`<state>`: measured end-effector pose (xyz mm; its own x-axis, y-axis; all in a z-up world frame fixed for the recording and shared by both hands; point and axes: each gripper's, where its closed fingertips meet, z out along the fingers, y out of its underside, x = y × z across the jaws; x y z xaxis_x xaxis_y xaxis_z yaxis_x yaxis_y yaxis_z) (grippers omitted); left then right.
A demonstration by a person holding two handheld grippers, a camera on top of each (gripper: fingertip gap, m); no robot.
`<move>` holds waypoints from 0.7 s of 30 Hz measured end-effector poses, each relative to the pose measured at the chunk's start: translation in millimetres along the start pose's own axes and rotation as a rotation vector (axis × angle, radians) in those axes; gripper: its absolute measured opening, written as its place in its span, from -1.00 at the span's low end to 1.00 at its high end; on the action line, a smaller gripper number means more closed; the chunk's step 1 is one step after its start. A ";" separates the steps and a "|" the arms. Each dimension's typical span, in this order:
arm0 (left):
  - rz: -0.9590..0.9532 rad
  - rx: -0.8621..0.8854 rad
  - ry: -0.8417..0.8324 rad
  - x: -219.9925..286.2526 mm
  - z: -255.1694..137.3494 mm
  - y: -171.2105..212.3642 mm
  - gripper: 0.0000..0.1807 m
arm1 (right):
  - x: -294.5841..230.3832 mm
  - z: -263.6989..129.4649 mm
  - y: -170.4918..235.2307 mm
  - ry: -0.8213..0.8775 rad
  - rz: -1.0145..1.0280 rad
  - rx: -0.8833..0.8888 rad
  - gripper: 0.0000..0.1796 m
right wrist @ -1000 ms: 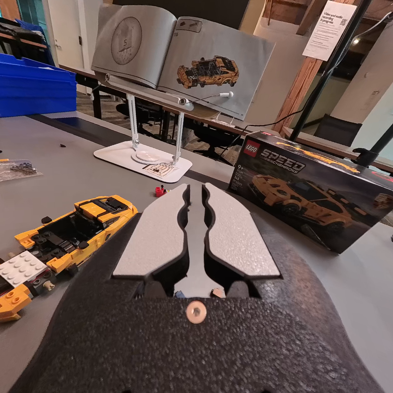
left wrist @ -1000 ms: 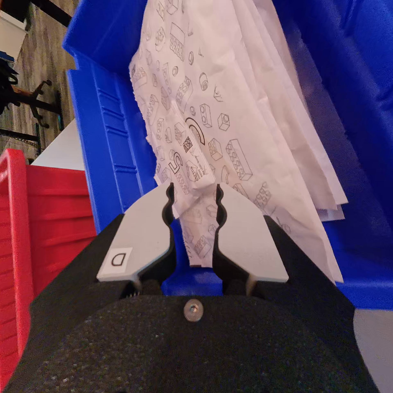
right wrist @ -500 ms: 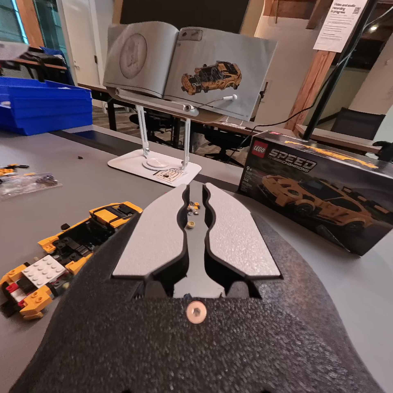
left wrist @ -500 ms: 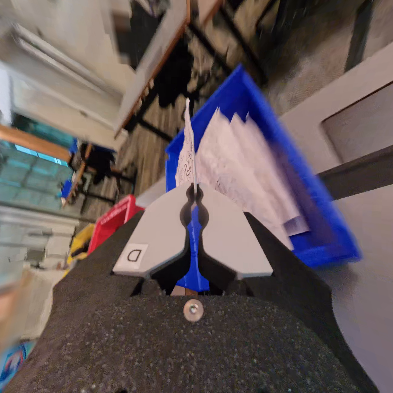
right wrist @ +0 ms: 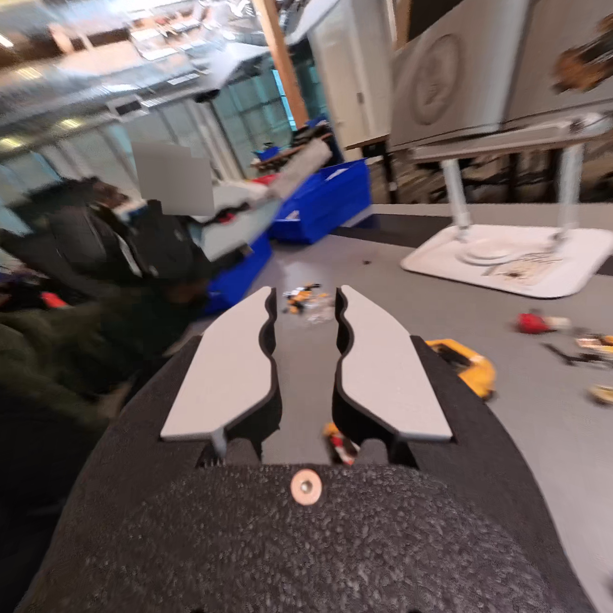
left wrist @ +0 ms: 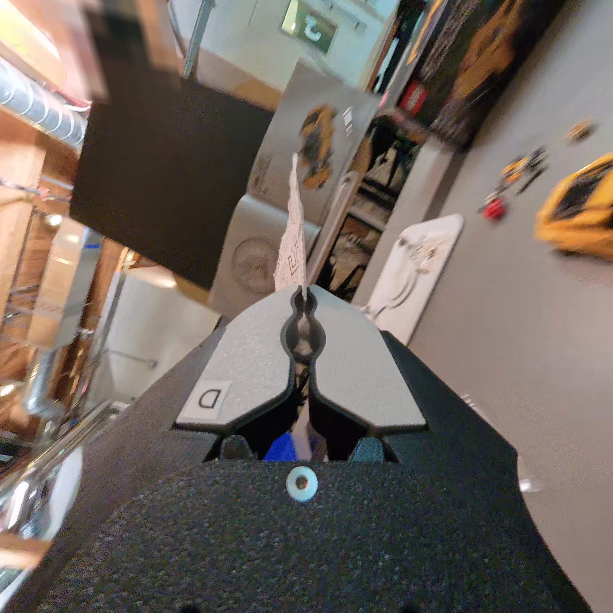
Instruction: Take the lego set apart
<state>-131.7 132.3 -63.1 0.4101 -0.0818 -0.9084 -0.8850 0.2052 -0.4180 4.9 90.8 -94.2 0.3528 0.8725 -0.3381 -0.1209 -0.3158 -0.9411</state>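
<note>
My left gripper [left wrist: 303, 295] is shut on a white printed paper bag [left wrist: 292, 238], seen edge-on and standing up from the fingertips. The view is rolled sideways and blurred. The yellow lego car [left wrist: 577, 219] lies on the grey table at the right, with loose pieces [left wrist: 517, 172] and a red piece [left wrist: 494, 209] near it. My right gripper [right wrist: 305, 293] is open and empty above the table. The yellow car [right wrist: 464, 365] shows just right of its right finger. A small pile of loose pieces [right wrist: 306, 302] lies ahead between the fingertips.
The open instruction booklet [right wrist: 464, 76] rests on a white stand [right wrist: 510, 262] at the back right. Blue bins [right wrist: 321, 202] stand at the table's far left. A person in dark clothes [right wrist: 99, 252] is at the left. The set's box [left wrist: 471, 56] is far off. About 15 cm separates my left fingertips from my right.
My left gripper has closed on the paper bag, lifted it out of the blue bin and swung toward the booklet and car. My right gripper has opened wider and turned left.
</note>
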 end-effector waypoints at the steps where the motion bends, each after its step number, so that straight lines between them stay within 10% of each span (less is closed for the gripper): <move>1: -0.010 0.022 0.026 15.8 -1.7 -15.5 -1.00 | -9.0 4.6 -4.3 -0.044 0.063 0.001 -0.62; 8: 0.031 0.111 0.060 71.4 -12.4 -77.4 -1.00 | -14.1 19.0 -14.8 -0.116 0.344 0.019 -0.59; 12: 0.026 0.183 0.106 91.6 -22.1 -87.7 -0.96 | 1.3 17.9 -5.3 -0.081 0.309 0.004 -0.98; 21: -1.127 0.353 0.696 67.1 -34.5 -64.2 -0.63 | 6.9 -14.2 8.3 -0.240 -0.232 -0.113 -1.00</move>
<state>-54.9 80.0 -97.6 0.5761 -0.8155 0.0565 -0.0031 -0.0714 -0.9974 19.5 88.9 -104.2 0.1295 0.9843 -0.1200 0.0447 -0.1267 -0.9909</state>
